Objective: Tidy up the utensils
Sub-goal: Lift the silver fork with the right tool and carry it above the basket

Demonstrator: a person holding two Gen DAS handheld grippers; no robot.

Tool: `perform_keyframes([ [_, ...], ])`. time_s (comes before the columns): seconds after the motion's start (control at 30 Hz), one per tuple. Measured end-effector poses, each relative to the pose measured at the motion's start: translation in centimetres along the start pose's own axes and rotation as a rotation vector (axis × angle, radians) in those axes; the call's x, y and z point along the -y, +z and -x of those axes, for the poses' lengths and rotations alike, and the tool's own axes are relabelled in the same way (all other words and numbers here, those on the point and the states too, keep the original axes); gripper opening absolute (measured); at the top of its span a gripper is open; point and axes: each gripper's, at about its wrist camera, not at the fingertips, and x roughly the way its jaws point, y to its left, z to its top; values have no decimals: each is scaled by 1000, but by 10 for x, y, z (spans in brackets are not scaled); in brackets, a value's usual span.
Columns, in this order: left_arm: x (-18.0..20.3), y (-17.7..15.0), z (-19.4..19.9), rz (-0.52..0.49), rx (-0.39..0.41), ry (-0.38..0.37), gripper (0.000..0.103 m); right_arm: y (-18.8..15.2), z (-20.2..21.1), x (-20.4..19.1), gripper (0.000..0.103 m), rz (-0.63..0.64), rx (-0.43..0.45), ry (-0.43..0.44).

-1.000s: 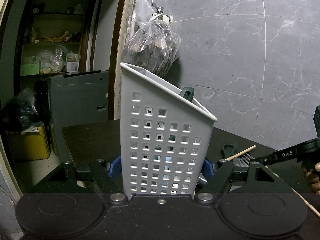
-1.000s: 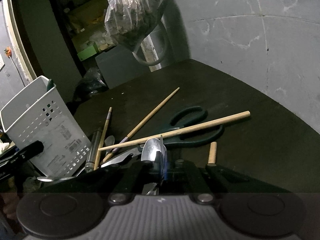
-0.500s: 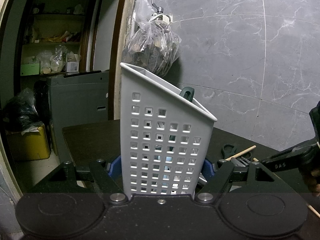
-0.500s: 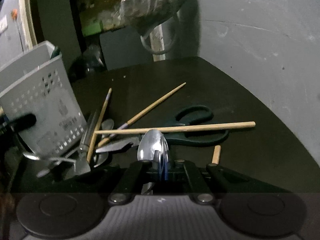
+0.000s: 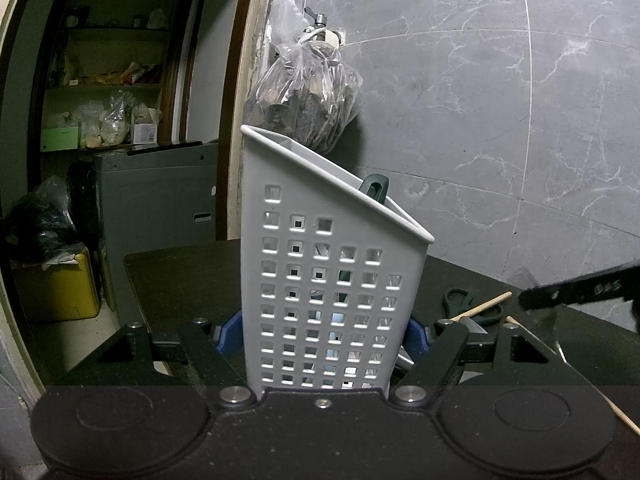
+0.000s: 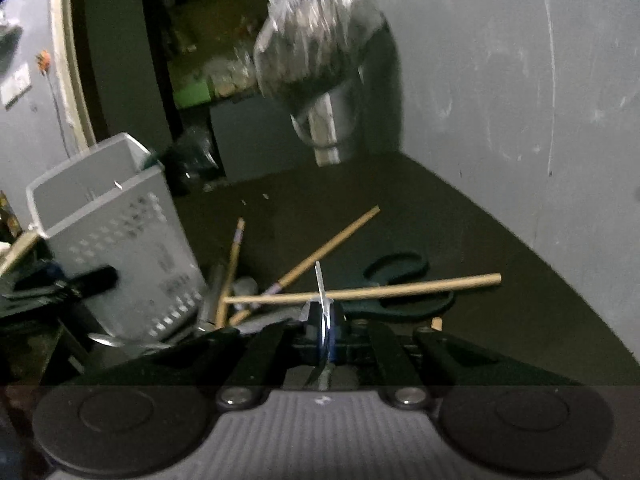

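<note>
At the left of the right wrist view stands the white perforated plastic utensil caddy (image 6: pixel 120 240), upright with a slight lean, its long axis vertical and its open mouth facing up; a dark green handle pokes from its far corner. In the left wrist view the same caddy fills the centre, its sloped rim falling from upper left to lower right, rows of square holes across its face, and the left gripper (image 5: pixel 320 336) is clamped on it with a blue pad pressed to each side wall. Moving right along the dark tabletop (image 6: pixel 500 320), a loose heap of utensils lies beside the caddy's base: a metal spoon bowl, thin wooden chopsticks (image 6: pixel 332 240) angled toward the upper right, and a long wooden stick (image 6: pixel 380 290) lying nearly level across the dark green scissors (image 6: pixel 400 280). At lower centre the right gripper (image 6: pixel 325 332) is pinched tight on a shiny steel spoon (image 6: pixel 320 284), seen edge-on as a thin bright sliver, its long axis running away from the camera and tipping upward, raised above the pile. A clear plastic bag (image 6: pixel 320 40) hangs on the grey marbled wall at upper centre.
</note>
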Motion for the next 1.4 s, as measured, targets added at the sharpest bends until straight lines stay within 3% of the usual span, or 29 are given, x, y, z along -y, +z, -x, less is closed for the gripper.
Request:
perform_keyframes([
  [0.5, 1, 0, -2, 2, 4, -8, 78, 22, 104, -53, 3, 116, 335, 204],
  [0.8, 0, 0, -3, 1, 3, -17, 77, 50, 131, -95, 3, 202, 511, 176],
  [1.13, -2, -1, -3, 2, 6, -23, 77, 77, 115, -130, 3, 235, 704, 109],
  [1.4, -3, -1, -3, 1, 6, -24, 77, 85, 73, -155, 2, 296, 690, 101],
])
